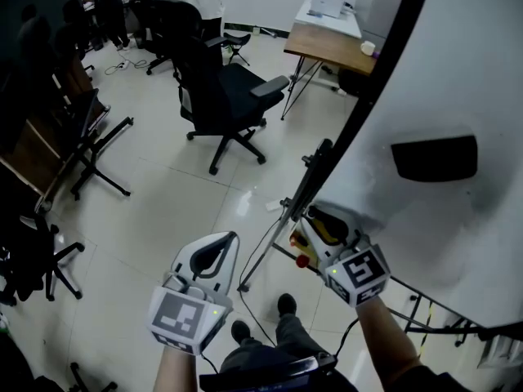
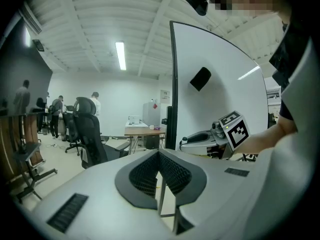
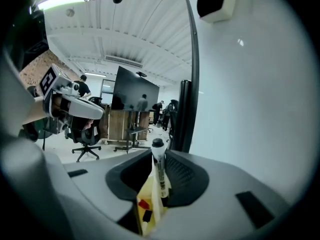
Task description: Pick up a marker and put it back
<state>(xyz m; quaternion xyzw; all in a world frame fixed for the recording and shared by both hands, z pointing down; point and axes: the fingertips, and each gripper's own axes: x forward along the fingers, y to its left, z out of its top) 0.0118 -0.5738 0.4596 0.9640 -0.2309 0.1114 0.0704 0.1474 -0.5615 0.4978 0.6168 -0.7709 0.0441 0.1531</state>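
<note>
A white marker (image 3: 159, 166) with a black cap stands upright between the jaws of my right gripper (image 3: 158, 156). It rests against the right pad (image 3: 180, 171), and a dark gap shows on its left side. Under it sits a yellow holder (image 3: 147, 204) with red and black bits. In the head view the right gripper (image 1: 317, 223) is at the lower edge of the whiteboard (image 1: 441, 72), over the yellow holder (image 1: 324, 229). My left gripper (image 1: 229, 239) hangs apart to the left over the floor. In its own view the left gripper (image 2: 159, 153) is shut and holds nothing.
A black eraser (image 1: 435, 158) sticks to the whiteboard. The board's stand legs (image 1: 270, 243) reach the floor between the grippers. A black office chair (image 1: 225, 96) and a wooden table (image 1: 331, 43) stand further off. People are at the far back left.
</note>
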